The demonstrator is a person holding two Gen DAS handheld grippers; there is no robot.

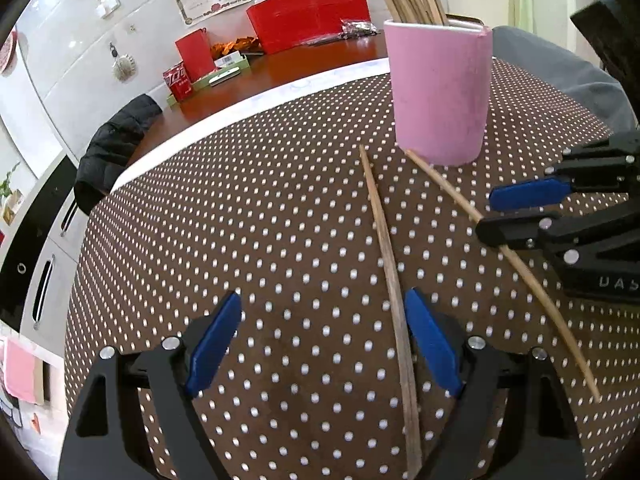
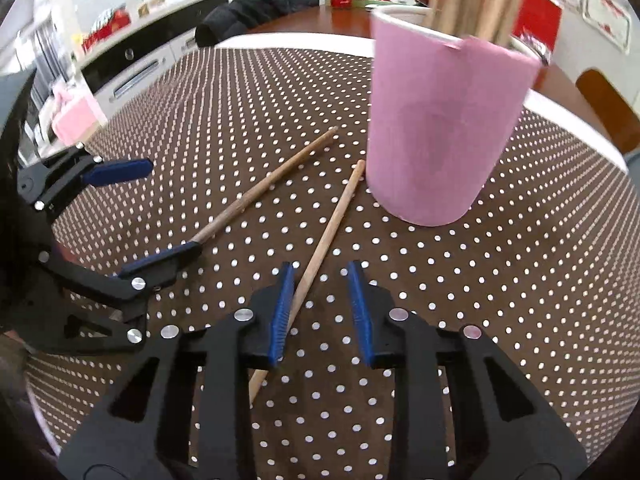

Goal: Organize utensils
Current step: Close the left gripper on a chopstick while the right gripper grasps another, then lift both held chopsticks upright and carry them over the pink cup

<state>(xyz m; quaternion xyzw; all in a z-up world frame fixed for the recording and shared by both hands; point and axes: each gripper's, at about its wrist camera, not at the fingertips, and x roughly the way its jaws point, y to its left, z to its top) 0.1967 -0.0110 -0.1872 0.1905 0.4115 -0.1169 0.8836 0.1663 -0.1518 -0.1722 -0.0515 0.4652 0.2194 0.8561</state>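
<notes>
Two wooden chopsticks lie on the dotted brown tablecloth in front of a pink holder [image 1: 440,92] [image 2: 440,128] that has several chopsticks standing in it. The darker chopstick [image 1: 390,280] [image 2: 256,196] runs between the fingers of my left gripper [image 1: 324,344] [image 2: 174,208], close to the right-hand pad; the jaws stand wide open. The lighter chopstick [image 1: 452,190] [image 2: 332,224] lies between the narrowed jaws of my right gripper [image 2: 320,280] [image 1: 486,216]. It sits against the left pad, and a gap shows to the right pad.
The round table's white rim [image 1: 248,108] borders a red-brown tabletop with a red bag [image 1: 308,16], soda cans [image 1: 178,80] and boxes. A black jacket [image 1: 112,140] hangs on a chair at the far left. A grey cloth [image 1: 560,76] lies behind the holder.
</notes>
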